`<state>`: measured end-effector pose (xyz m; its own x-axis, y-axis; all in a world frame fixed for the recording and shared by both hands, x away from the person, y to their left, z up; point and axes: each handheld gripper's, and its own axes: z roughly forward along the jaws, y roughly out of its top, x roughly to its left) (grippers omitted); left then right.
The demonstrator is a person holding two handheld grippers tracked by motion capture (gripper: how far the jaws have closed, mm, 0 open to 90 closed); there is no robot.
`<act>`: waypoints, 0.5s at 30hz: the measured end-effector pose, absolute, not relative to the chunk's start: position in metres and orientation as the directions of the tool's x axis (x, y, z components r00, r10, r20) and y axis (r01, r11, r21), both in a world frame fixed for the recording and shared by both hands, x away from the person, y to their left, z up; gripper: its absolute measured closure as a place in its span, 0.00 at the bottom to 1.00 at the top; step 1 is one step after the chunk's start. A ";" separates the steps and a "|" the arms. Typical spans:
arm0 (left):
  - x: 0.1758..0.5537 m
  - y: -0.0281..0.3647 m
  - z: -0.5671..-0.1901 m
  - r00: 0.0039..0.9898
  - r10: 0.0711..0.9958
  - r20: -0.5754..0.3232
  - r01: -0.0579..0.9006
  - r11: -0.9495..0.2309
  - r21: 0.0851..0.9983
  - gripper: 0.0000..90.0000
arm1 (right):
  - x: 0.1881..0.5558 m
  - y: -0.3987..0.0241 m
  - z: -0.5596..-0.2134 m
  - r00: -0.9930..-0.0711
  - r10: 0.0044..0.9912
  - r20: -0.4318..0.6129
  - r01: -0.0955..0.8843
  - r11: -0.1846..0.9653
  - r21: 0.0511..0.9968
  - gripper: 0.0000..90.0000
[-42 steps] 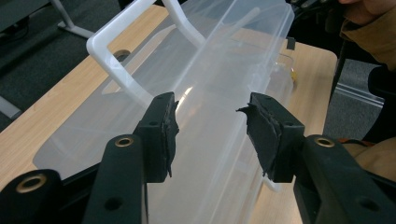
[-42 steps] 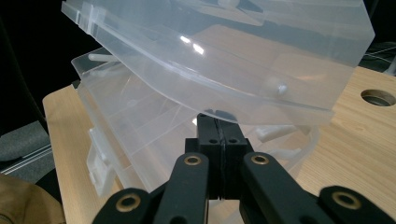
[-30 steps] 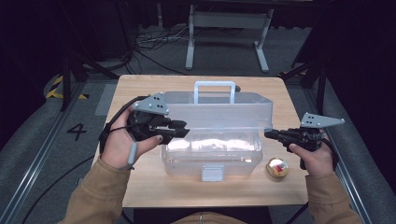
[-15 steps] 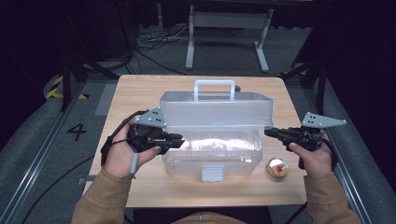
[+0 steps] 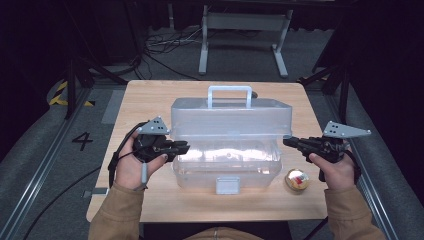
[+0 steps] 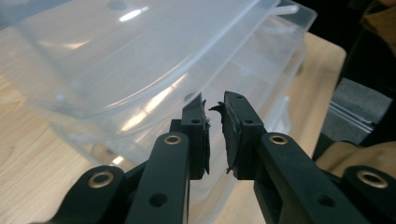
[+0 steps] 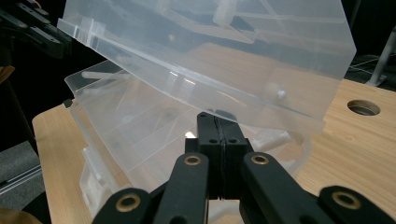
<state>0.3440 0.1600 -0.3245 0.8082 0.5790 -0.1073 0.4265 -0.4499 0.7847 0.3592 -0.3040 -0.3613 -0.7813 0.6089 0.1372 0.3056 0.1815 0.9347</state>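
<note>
A clear plastic box (image 5: 227,165) stands mid-table, its lid (image 5: 230,117) with a white handle (image 5: 230,90) hanging half raised over it. My left gripper (image 5: 185,146) is at the box's left wall, below the lid's edge. Its jaws have just been closing and now stand a narrow gap apart (image 6: 215,105) with nothing between them. My right gripper (image 5: 286,141) is shut and empty at the box's right side. Its tips (image 7: 216,119) sit right under the lid's lower edge (image 7: 196,93); I cannot tell whether they touch it.
A small round golden object (image 5: 296,180) lies on the wooden table (image 5: 150,100) beside the box's front right corner, close to my right hand. The box's latch (image 5: 227,185) faces me. A round hole (image 7: 363,107) is in the tabletop. Dark floor, cables and stands surround the table.
My left hand has sunk from the lid's edge to beside the box's left wall, jaws narrower. The lid stays raised. The right hand has not moved.
</note>
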 end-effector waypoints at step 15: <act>0.354 0.167 -0.335 0.766 0.635 -0.105 0.436 -0.393 0.809 1.00 | 0.355 -0.304 -0.365 -0.783 0.607 0.137 0.299 0.175 0.938 1.00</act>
<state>0.3543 0.1666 -0.3355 0.7656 0.6347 -0.1048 0.4364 -0.3928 0.8095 0.3550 -0.3040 -0.3649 -0.7827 0.6072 0.1368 0.2994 0.1746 0.9380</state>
